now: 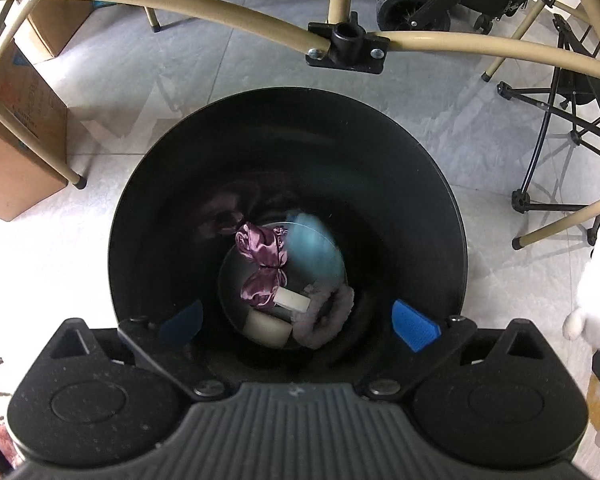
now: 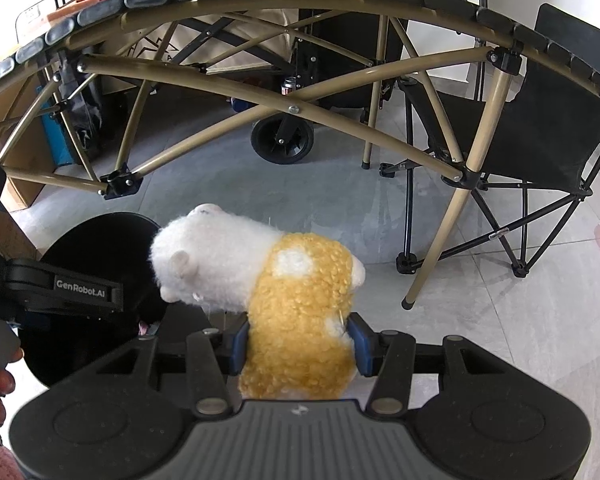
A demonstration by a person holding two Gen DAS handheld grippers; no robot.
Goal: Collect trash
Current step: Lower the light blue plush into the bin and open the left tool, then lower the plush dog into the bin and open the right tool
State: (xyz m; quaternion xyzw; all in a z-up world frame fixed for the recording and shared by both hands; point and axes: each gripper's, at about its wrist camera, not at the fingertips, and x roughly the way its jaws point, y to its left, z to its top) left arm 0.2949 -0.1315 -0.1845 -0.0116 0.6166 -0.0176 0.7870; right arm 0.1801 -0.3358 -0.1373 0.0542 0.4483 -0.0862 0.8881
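Note:
My left gripper (image 1: 298, 326) is open and empty, held right over the mouth of a black round trash bin (image 1: 172, 184). At the bin's bottom lie a purple satin cloth (image 1: 260, 264), a blurred blue item (image 1: 314, 248), two white blocks (image 1: 292, 300) and a fuzzy grey-pink piece (image 1: 328, 316). My right gripper (image 2: 300, 344) is shut on a white and yellow plush toy (image 2: 296, 312), held above the floor just right of the bin (image 2: 96, 236). The toy's white edge also shows in the left wrist view (image 1: 596, 280).
A tan folding table frame (image 1: 220, 4) arches over the bin. Cardboard boxes (image 1: 16, 148) stand at the left. A wheeled cart (image 2: 282, 140) and a black folding chair (image 2: 540, 128) stand behind on the grey tile floor.

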